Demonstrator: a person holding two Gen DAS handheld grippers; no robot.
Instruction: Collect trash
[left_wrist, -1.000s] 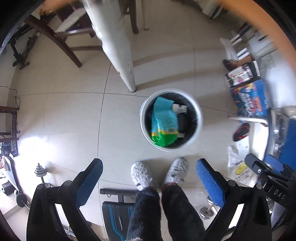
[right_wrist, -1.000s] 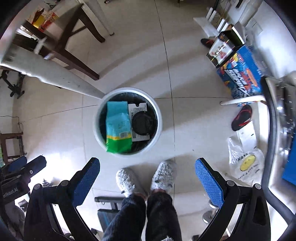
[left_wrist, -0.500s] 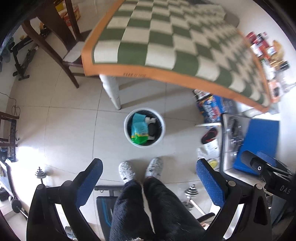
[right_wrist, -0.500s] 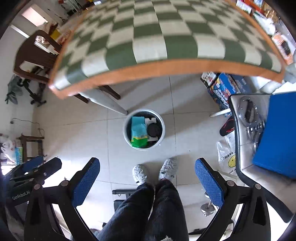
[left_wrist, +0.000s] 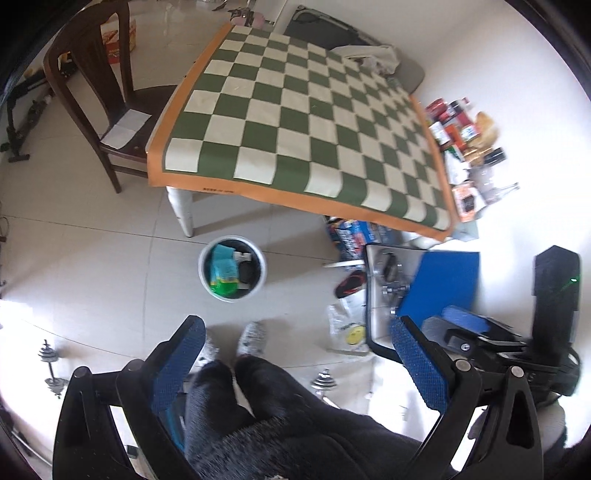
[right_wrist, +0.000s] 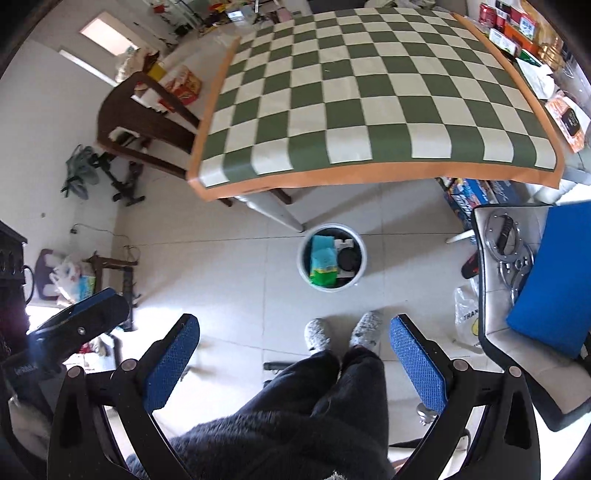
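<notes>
a: status of the left tool (left_wrist: 295, 363) and right tool (right_wrist: 295, 362)?

b: both spread wide, nothing between the pads. each hangs high over the floor, above the person's legs (right_wrist: 325, 398).

a: the trash?

b: in the white bin (right_wrist: 306, 275) on the floor, ahead of and well below both tools, just beside the near leg of the table (right_wrist: 369, 103). a green and teal packet (right_wrist: 323, 260) lies on top; beside it, to the right, a round black lid or cup (right_wrist: 349, 259) and a white carton piece (right_wrist: 344, 243). that last pair is small in view, so identity is a best guess.

a: handling of the packet?

b: judged light, soft and crinkly, a slick film that would slide under a flat pinch. better taken at a sealed end or along a side edge, where the film is doubled.

a: orientation?

b: long axis runs away from the tools, teal end far, green end near and leaning on the near rim. the table top ahead of the tools shows no loose trash.

a: the bin itself?

b: rigid, probably light; its rim is the place to take hold.
</notes>
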